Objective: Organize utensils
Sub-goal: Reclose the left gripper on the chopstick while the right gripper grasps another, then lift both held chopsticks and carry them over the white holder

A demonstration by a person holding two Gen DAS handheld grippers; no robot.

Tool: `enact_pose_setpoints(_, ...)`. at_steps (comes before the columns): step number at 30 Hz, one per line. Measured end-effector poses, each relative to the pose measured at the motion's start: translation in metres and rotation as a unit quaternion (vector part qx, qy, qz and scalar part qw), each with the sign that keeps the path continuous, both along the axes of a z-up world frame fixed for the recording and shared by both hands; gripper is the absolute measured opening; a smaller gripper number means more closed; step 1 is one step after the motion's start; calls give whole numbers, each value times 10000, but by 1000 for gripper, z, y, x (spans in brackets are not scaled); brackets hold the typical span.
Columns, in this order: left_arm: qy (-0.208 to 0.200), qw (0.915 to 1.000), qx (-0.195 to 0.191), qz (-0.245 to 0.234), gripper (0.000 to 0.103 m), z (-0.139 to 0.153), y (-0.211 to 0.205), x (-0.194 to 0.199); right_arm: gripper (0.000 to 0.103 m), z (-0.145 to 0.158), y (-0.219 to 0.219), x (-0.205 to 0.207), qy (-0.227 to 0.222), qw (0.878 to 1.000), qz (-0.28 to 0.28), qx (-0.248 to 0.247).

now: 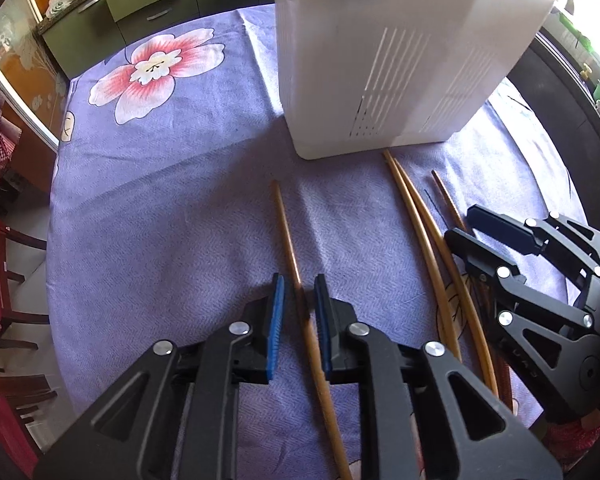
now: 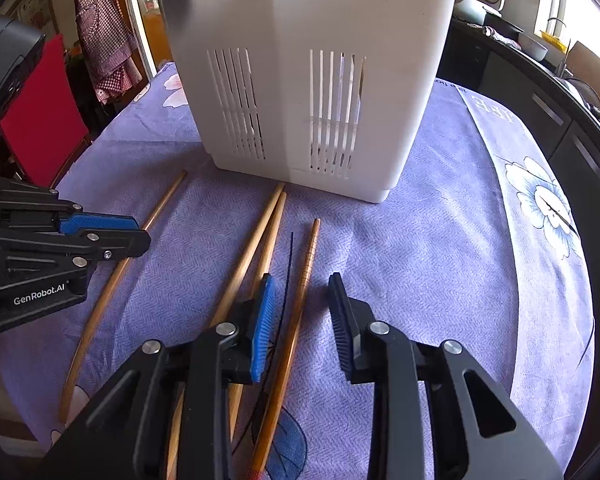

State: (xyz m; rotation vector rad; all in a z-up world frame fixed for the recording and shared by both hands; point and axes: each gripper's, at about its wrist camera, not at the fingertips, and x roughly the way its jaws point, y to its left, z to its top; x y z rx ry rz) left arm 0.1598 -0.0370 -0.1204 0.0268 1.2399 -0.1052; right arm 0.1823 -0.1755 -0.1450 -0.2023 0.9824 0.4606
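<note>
On the left, the left gripper [image 1: 299, 292] hangs steeply over a lone bamboo chopstick [image 1: 290, 236] that lies on the purple flowered cloth [image 1: 172, 184] covering the bench. Its blue-padded fingers [image 1: 277, 312] stand narrow on either side of the stick, with a sliver of gap on both sides — not pressing, as far as I can see, so the stick rests on the cloth rather than in a grip.

Moving right, a pair of paler chopsticks [image 2: 260, 236] lie touching side by side, their tips nearly reaching the foot of the white slotted utensil holder [image 2: 300, 80] that stands upright at the back of the bench. That holder is presumably where every stick is meant to end up, which would explain why all of them point toward it.

Further right lies a darker chopstick with a ridged tip [image 2: 309, 256], beside a thin dark line that I cannot tell for thread or print. The right gripper [image 2: 300, 280] straddles it, fingers [image 2: 262, 320] partly closed but clear of the wood — lined up for a pinch, I would guess, with nothing held yet.
</note>
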Motion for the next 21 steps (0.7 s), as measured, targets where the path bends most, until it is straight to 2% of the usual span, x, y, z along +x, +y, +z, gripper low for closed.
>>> enact_pose_setpoints(2,20,10000,-28,-1,27,0,-2,2,15,1,1,3,78,10000,4,30)
enact_pose_setpoints(3,33,10000,-43,-7,35,-1,-4,3,11,1,0,4,105,9999,-23,32)
enact_pose_setpoints(5,41,10000,11,-19,46,-2,-9,5,8,2,-1,6,144,9999,-37,49)
enact_pose_setpoints(8,-11,9998,199,3,47,-3,-15,7,7,2,-3,7,155,9999,-46,60)
enact_pose_setpoints(10,-33,9998,205,46,44,-3,-15,9,6,2,-7,7,194,9997,-54,124)
enact_pose_setpoints(11,-47,9998,206,63,39,-3,-15,10,6,1,-8,8,219,9996,-69,165)
enact_pose_setpoints(13,-61,9997,196,104,26,-1,-12,10,6,3,-12,9,259,9992,-104,281)
enact_pose_setpoints(15,-31,9998,140,117,7,-1,-9,12,6,6,-23,9,271,9987,-155,404)
enact_pose_setpoints(21,-34,9998,-9,188,5,-1,0,14,6,27,-52,6,137,9966,-300,759)
